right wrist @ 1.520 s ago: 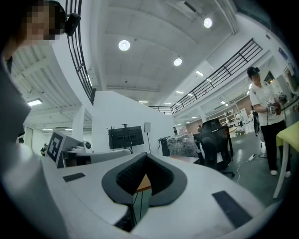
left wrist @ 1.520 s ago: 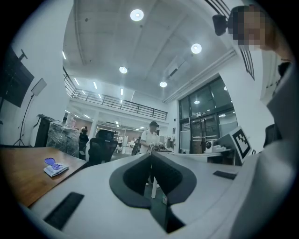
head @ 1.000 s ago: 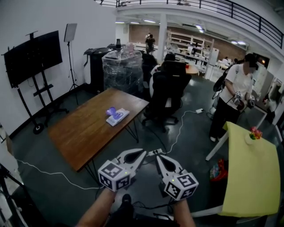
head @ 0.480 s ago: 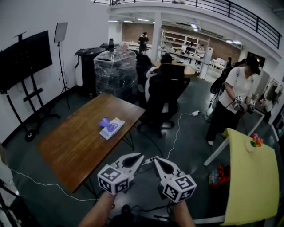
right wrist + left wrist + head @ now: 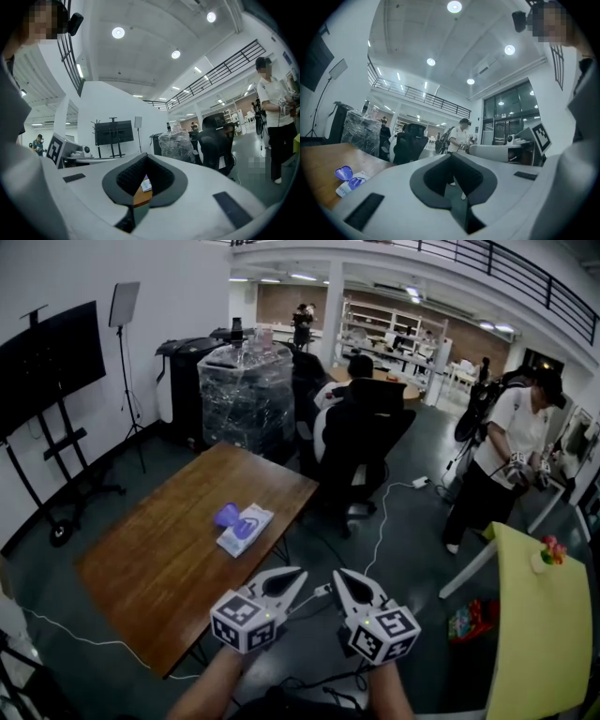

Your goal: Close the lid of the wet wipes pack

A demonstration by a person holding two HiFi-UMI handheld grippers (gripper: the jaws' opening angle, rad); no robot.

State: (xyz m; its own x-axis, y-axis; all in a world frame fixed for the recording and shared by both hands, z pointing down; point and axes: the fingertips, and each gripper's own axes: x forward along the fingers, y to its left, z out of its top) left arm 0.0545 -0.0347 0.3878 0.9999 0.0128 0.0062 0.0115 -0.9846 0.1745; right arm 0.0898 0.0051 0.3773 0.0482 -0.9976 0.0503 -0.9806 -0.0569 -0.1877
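purple lid (image 5: 226, 515) flipped open at the left end of the pack (image 5: 247, 528), mid table (image 5: 141, 568). left gripper (image 5: 295, 575) and right gripper (image 5: 340, 576) both pressed shut, empty, well short of it. risk: closed tips shove the light pack instead of folding the lid; floor cable (image 5: 380, 521) could snag feet.

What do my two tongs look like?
Both the left tongs and right tongs are pale grey, tapering to pointed tips, with dark inner pads. Each carries a white cube with black square markers. No sleeves show.
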